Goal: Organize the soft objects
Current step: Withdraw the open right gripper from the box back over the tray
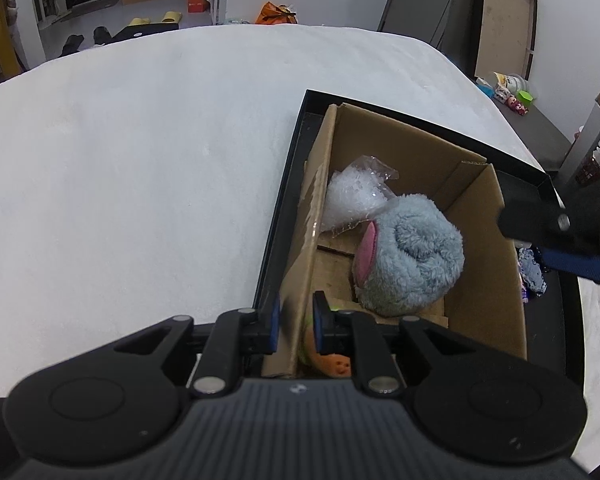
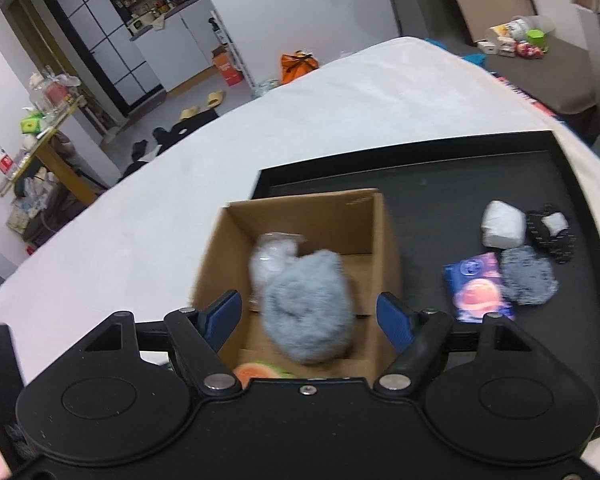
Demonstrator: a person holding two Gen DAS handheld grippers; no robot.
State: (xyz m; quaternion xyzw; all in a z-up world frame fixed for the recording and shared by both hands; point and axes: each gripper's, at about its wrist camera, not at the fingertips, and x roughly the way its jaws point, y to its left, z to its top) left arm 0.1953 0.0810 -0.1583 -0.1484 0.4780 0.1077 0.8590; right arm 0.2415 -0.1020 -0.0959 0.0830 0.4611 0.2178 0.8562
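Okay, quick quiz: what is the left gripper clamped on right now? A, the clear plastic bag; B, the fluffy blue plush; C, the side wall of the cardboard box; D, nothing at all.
C: the left gripper has its blue pads on either side of the cardboard box wall, while the blue plush and plastic bag lie loose inside.

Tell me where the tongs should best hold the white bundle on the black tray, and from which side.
Probably across the middle of the white bundle, from above. It is a rounded lump lying flat on the tray, with bare tray on its left and far sides. A grey fuzzy piece and a black item crowd its near and right sides.
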